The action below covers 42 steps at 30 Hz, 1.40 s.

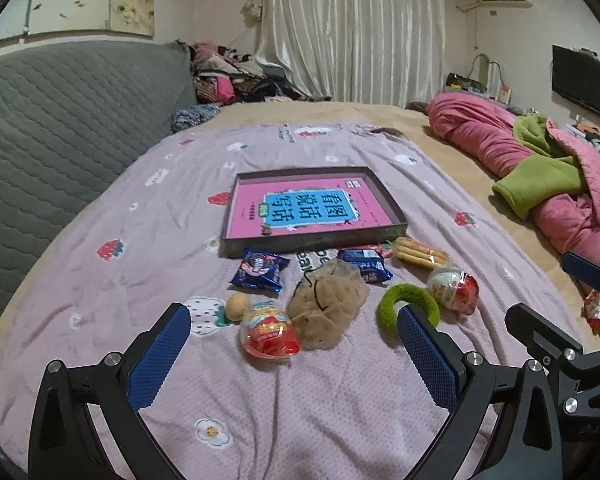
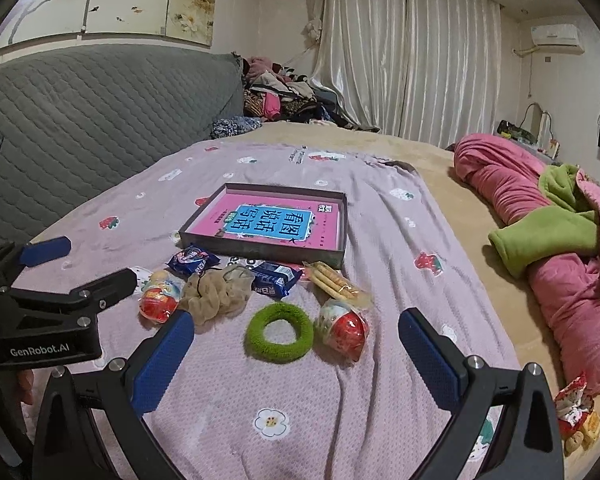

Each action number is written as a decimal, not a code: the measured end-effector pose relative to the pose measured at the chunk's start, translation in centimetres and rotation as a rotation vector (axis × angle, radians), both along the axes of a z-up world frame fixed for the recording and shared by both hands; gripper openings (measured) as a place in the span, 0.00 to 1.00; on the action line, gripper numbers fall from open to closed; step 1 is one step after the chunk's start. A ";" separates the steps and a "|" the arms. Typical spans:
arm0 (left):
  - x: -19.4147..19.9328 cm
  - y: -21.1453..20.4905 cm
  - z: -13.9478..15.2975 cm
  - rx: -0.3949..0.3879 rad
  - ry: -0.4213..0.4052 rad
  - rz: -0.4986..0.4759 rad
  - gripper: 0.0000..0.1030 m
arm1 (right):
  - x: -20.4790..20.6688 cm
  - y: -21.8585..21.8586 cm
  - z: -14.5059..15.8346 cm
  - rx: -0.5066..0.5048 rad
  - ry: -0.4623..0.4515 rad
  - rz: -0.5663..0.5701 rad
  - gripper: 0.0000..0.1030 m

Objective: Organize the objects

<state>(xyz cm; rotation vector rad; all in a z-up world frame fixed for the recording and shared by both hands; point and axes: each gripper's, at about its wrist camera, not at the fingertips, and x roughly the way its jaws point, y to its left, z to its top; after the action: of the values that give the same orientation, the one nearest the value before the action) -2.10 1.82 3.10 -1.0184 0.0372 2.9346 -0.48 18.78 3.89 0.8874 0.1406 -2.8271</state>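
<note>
A shallow dark tray (image 1: 312,241) (image 2: 260,246) holding a pink book (image 1: 300,210) (image 2: 276,220) lies on a lilac blanket. In front of it are two blue biscuit packs (image 1: 258,270) (image 2: 277,277), a beige net pouch (image 1: 328,308) (image 2: 216,292), a green fuzzy ring (image 1: 392,300) (image 2: 280,332), two red wrapped eggs (image 1: 268,330) (image 2: 344,328), a biscuit stick pack (image 1: 420,254) (image 2: 336,282) and a walnut (image 1: 237,307). My left gripper (image 1: 292,328) is open just short of the near egg. My right gripper (image 2: 296,332) is open around the ring's near side, touching nothing.
A grey quilted headboard (image 1: 68,112) runs along the left. A pink and green quilt (image 2: 560,248) is heaped on the right of the bed. A snack wrapper (image 2: 576,416) lies near the right edge. Clothes (image 1: 232,76) are piled by the curtains.
</note>
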 end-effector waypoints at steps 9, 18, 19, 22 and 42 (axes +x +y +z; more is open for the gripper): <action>-3.3 1.0 -1.6 -0.004 -0.053 -0.022 1.00 | -2.9 1.3 -1.7 -0.013 -0.065 -0.013 1.00; -6.5 2.0 -4.1 -0.008 -0.115 -0.047 1.00 | -5.8 2.3 -3.9 0.008 -0.139 -0.024 1.00; -6.9 2.2 -4.3 -0.009 -0.120 -0.051 1.00 | -6.0 2.3 -4.1 0.012 -0.146 -0.024 1.00; -7.8 2.7 -4.9 -0.014 -0.132 -0.057 1.00 | -7.1 2.5 -5.0 0.028 -0.170 -0.026 1.00; -13.8 4.4 -9.1 -0.035 -0.216 -0.097 1.00 | -12.0 3.9 -9.4 0.016 -0.283 -0.049 0.99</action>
<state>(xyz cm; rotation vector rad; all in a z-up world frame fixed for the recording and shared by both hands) -15.94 6.20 -5.97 -1.2931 0.1278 2.7311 -12.48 22.73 -5.53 1.2978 0.1046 -2.7099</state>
